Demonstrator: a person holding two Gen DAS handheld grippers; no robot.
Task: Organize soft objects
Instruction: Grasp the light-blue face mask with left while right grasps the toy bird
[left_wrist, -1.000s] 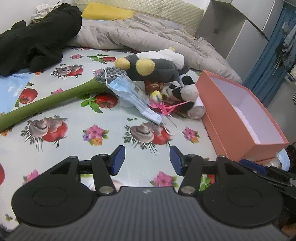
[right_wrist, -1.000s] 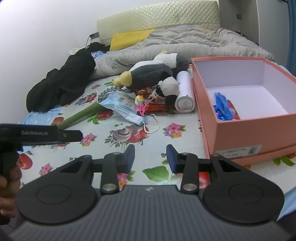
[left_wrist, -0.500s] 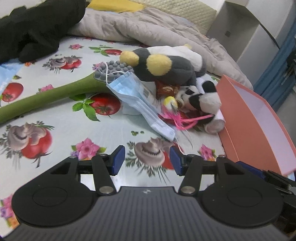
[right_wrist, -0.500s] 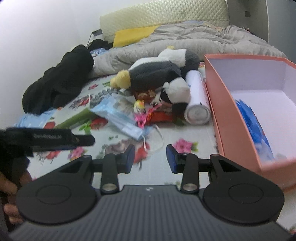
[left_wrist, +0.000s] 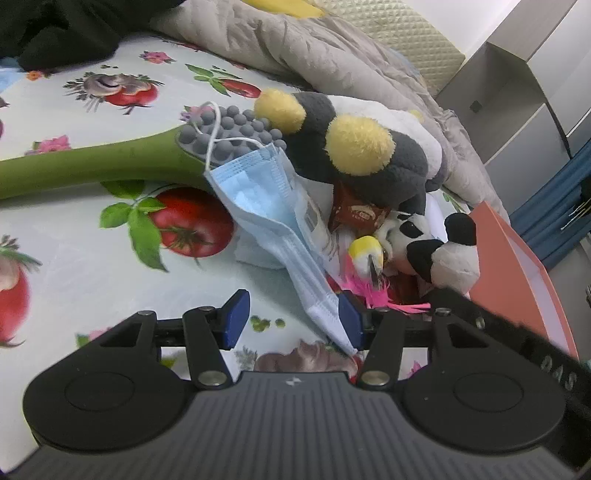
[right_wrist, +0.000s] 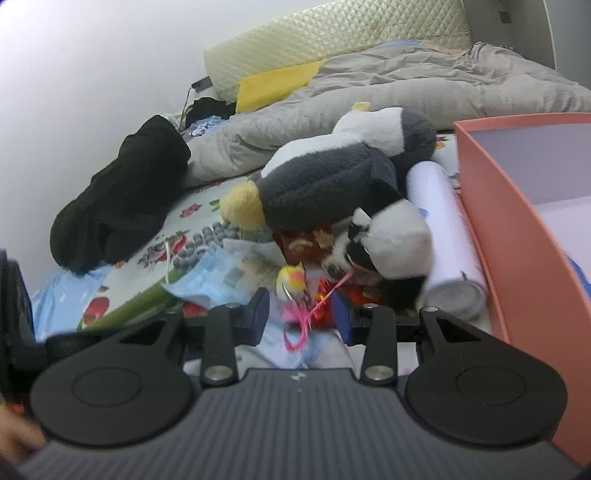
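Observation:
A pile of soft things lies on the flowered bed sheet. A blue face mask (left_wrist: 273, 221) drapes over a green stalk toy with a grey bumpy head (left_wrist: 229, 133). A grey and white penguin plush (left_wrist: 354, 151) lies behind it, a small panda plush (left_wrist: 443, 251) and a pink feather toy with a yellow head (left_wrist: 369, 266) in front. My left gripper (left_wrist: 291, 323) is open, the mask's lower end between its fingers. My right gripper (right_wrist: 299, 314) is open, the pink feather toy (right_wrist: 295, 291) between its fingertips. The penguin (right_wrist: 332, 184) and panda (right_wrist: 388, 243) lie just beyond.
An open salmon-pink box (right_wrist: 517, 221) stands at the right, its wall close to my right gripper; it also shows in the left wrist view (left_wrist: 517, 266). A white cylinder (right_wrist: 439, 221) lies against it. Black clothing (right_wrist: 122, 199) and a grey quilt (right_wrist: 406, 85) lie behind.
Both grippers have moved forward and down to the pile. The mask's end now lies between the left fingers and the pink feather toy between the right ones. Both stay open.

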